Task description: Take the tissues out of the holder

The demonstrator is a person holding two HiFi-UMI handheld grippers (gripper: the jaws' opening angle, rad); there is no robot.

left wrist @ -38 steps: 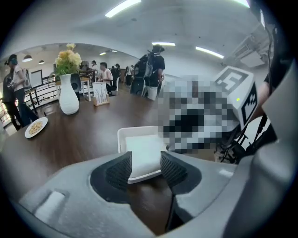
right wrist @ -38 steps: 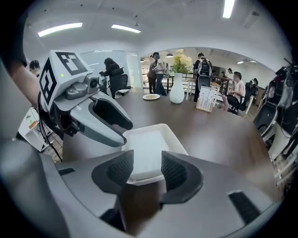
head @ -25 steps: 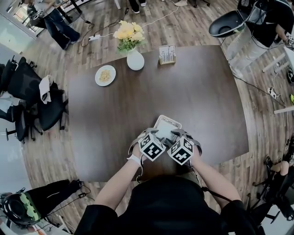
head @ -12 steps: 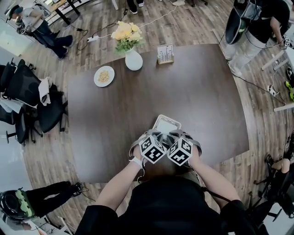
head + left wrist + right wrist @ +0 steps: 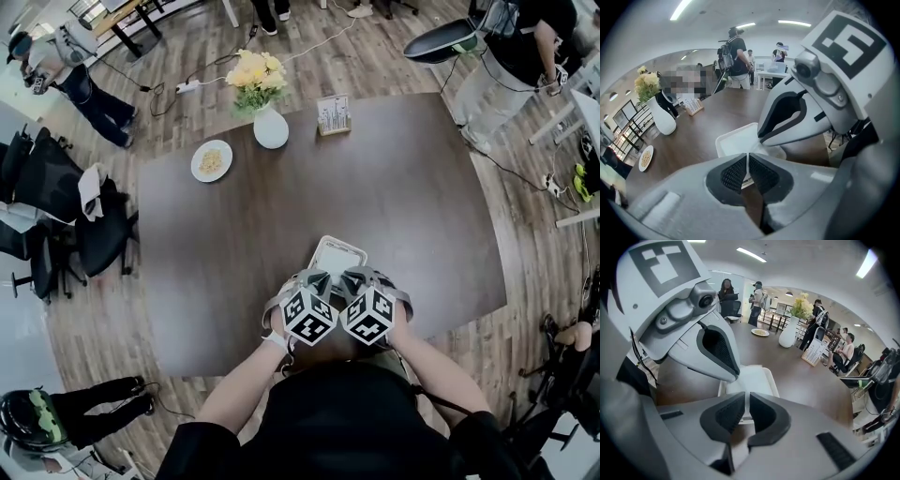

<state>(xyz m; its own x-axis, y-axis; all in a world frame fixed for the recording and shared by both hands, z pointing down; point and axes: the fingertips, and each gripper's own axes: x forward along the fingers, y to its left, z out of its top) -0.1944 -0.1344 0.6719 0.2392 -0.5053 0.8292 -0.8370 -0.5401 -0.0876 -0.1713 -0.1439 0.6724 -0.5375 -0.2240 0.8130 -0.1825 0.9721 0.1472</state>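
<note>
The white tissue holder (image 5: 339,255) lies flat on the dark table (image 5: 412,206), just beyond both grippers. My left gripper (image 5: 318,280) and right gripper (image 5: 353,279) sit side by side at its near edge, both pointing steeply down. In the left gripper view a thin white tissue (image 5: 749,156) stands edge-on between the ribbed pads, above the holder (image 5: 733,140). In the right gripper view the same thin sheet (image 5: 746,400) is pinched between the pads, over the holder (image 5: 761,380). Both pairs of jaws have just been closing on the tissue.
A white vase of yellow flowers (image 5: 269,126), a small plate of food (image 5: 212,160) and a card stand (image 5: 333,113) sit at the table's far side. Black chairs (image 5: 56,202) stand at the left. People stand around the room (image 5: 511,56).
Both grippers' jaws have gone from wide apart to shut on the tissue at the holder's near edge. Both have lifted slightly. People in the background have moved.
</note>
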